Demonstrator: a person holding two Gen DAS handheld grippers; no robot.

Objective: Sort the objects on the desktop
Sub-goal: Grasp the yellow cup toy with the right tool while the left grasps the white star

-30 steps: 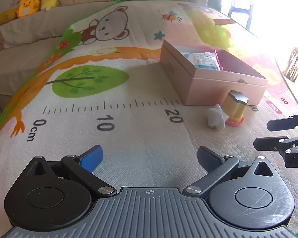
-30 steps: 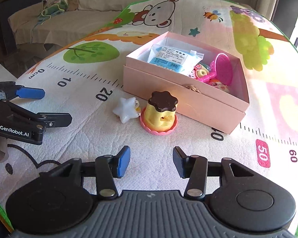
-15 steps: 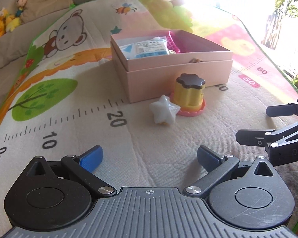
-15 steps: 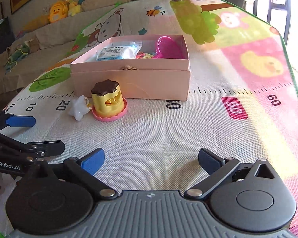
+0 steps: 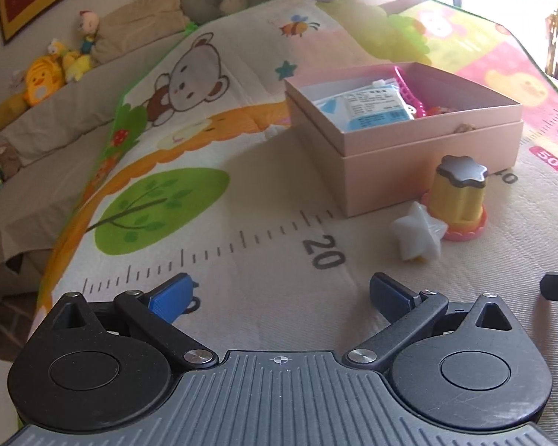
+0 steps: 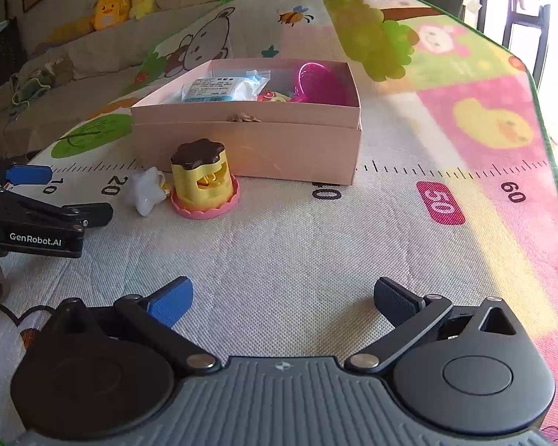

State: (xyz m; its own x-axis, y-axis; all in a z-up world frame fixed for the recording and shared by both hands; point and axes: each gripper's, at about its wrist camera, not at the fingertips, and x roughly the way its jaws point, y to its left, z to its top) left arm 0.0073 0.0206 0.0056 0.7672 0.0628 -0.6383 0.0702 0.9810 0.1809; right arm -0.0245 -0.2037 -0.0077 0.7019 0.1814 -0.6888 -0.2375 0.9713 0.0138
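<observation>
A pink open box (image 5: 427, 163) (image 6: 264, 148) stands on the play mat and holds a blue-and-white packet (image 5: 372, 106) (image 6: 219, 87), a magenta toy (image 6: 320, 83) and small bits. In front of it sit a yellow pudding toy with a dark top on a pink base (image 5: 459, 197) (image 6: 202, 180) and a white star (image 5: 418, 236) (image 6: 147, 189). My left gripper (image 5: 281, 295) is open and empty, short of the star. My right gripper (image 6: 282, 299) is open wide and empty over bare mat, right of the toys. The left gripper (image 6: 55, 195) also shows at the right wrist view's left edge.
The mat (image 6: 316, 252) carries a printed ruler, a bear and a tree. A sofa with plush toys (image 5: 44, 78) (image 6: 111, 9) runs along the far left. The mat's green edge (image 6: 554, 171) lies at the right, with bright window light beyond.
The right gripper's jaws went from half closed to wide open and it swung right of the toys. The left wrist view rolled and shifted, so box and toys sit further right than half a second ago.
</observation>
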